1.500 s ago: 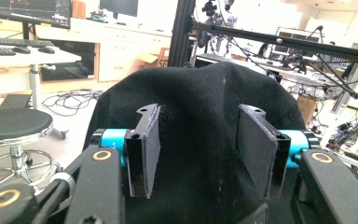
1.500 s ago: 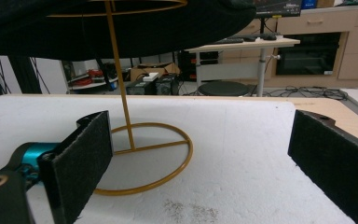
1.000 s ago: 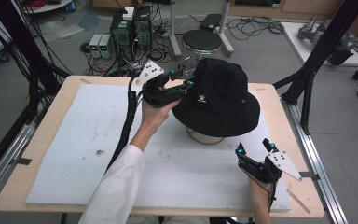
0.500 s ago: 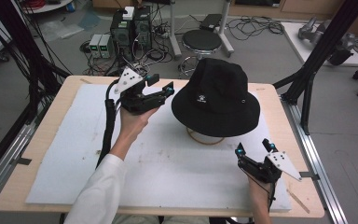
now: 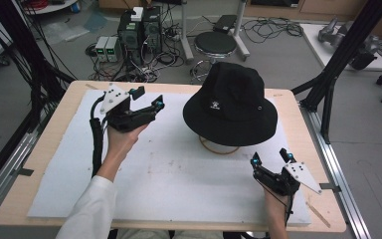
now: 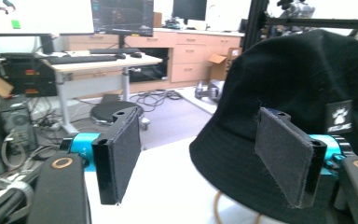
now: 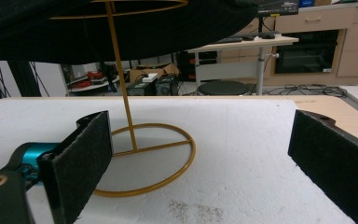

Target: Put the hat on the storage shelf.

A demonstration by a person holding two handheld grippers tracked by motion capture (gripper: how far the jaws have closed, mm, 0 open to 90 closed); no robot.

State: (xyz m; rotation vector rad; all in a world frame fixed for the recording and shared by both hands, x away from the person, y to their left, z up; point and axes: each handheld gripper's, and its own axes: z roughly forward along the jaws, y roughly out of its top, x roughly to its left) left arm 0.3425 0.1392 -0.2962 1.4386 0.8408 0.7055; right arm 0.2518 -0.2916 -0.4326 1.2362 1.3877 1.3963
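Left hand-held gripper, just opening, stands empty beside black hat hiding its stand's top.

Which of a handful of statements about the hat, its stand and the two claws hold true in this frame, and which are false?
1. The black hat sits on a gold wire stand. True.
2. The left claw grips the hat's brim. False: its jaws are open with nothing between them, apart from the hat.
3. The right claw is open near the table's front edge. True.
4. The hat lies flat on the white mat. False: the stand holds it above the mat.
5. The stand has a ring base. True.
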